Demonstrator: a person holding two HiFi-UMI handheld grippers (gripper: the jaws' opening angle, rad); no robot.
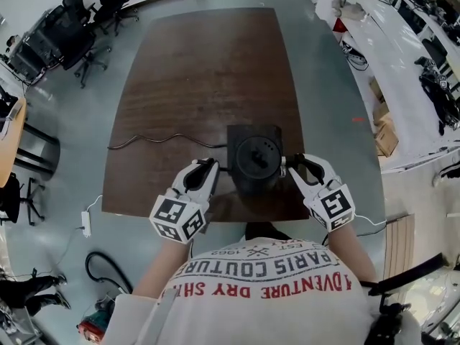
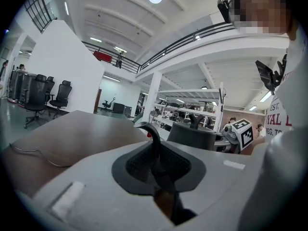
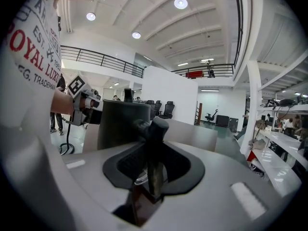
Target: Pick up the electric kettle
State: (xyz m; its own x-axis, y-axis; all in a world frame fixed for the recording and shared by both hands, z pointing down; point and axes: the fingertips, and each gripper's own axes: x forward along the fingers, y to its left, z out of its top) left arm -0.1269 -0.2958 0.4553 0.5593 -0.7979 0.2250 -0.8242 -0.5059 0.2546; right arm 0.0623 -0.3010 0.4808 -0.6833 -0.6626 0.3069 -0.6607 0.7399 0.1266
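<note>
The black electric kettle (image 1: 256, 157) is by the near edge of the brown table (image 1: 194, 70), seen from above between my two grippers. My left gripper (image 1: 213, 167) is at its left side. In the left gripper view its jaws (image 2: 155, 160) stand nearly closed on a thin, curved black cord-like piece (image 2: 153, 141), with the kettle (image 2: 192, 134) to the right. My right gripper (image 1: 291, 165) is at the kettle's right side. In the right gripper view its jaws (image 3: 153, 165) clamp a thick dark handle (image 3: 155, 129) that sticks out of the kettle (image 3: 120, 124).
A black cord (image 1: 154, 139) snakes left across the table from the kettle. Office chairs (image 1: 72, 20) stand at the far left, white workbenches (image 1: 402, 56) at the right. A power strip (image 1: 86, 223) lies on the floor near the table's left corner.
</note>
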